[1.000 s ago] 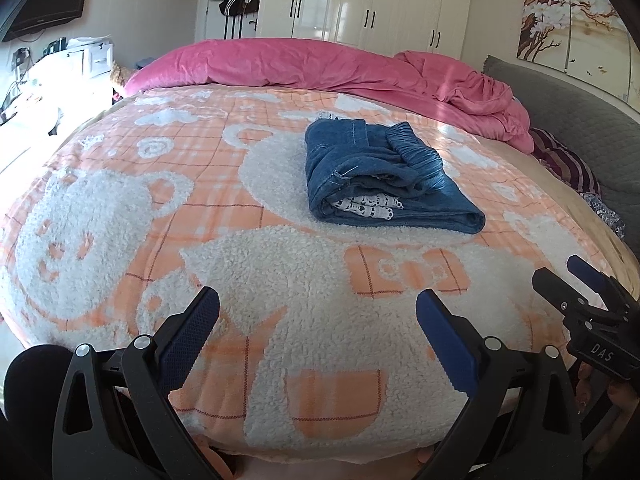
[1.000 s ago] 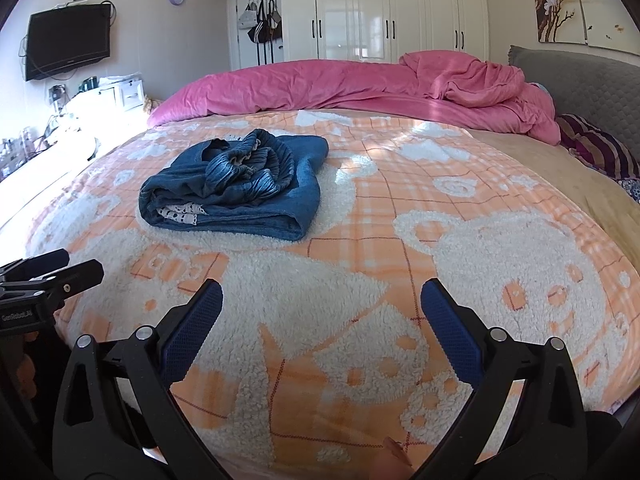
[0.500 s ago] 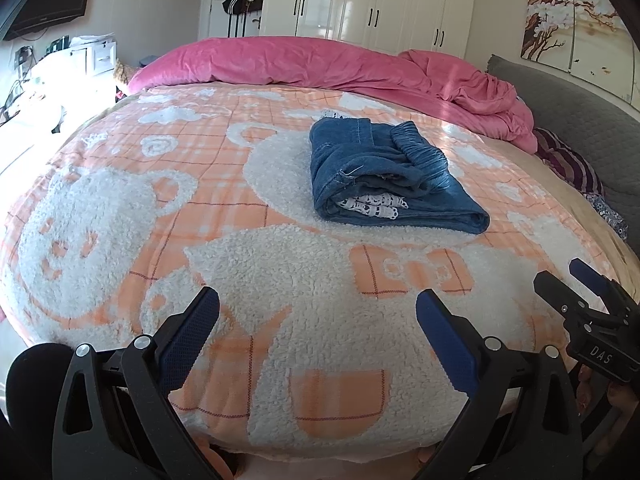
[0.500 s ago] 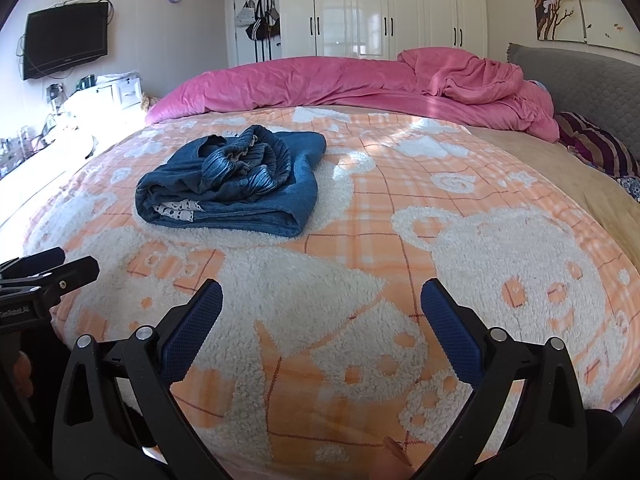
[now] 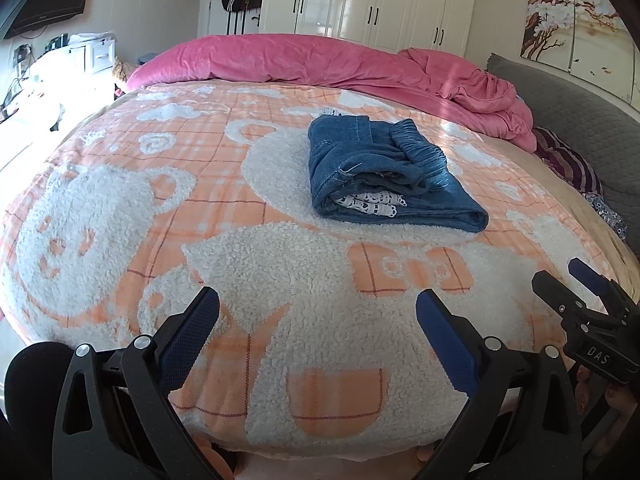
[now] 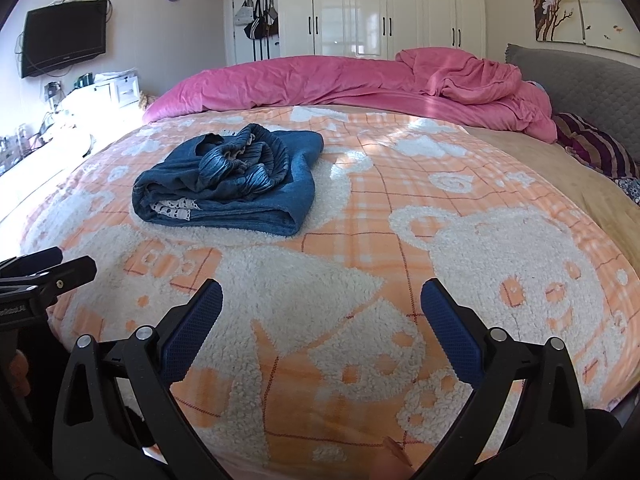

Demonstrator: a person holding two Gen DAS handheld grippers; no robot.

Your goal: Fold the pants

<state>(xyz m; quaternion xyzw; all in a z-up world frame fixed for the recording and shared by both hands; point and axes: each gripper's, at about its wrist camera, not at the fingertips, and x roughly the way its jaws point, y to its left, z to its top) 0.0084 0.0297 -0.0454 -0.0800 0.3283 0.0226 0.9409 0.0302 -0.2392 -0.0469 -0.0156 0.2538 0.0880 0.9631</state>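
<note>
- Nearest me, at the foot edge of the bear-patterned fleece blanket [image 5: 280, 280], my left gripper [image 5: 318, 320] hangs with its blue pads spread wide and nothing between them.
- Beside it, my right gripper [image 6: 322, 312] is just as wide and just as empty, over the same near edge of the blanket.
- Farther up the bed, well apart from both sets of fingers, lie the folded denim pants [image 5: 384, 172], a thick bundle resting on the blanket.
- From my left gripper the pants sit ahead and slightly right; from my right gripper they sit ahead and to the left [image 6: 232, 180], so they lie roughly between my two hands, neither clearly nearer.
- Their long axis runs away from me, angled a little; the gathered waistband lies on top, and the layered open end with the white patterned lining faces my left side.
- Beyond them a pink duvet [image 5: 320, 60] is heaped along the far edge.
</note>
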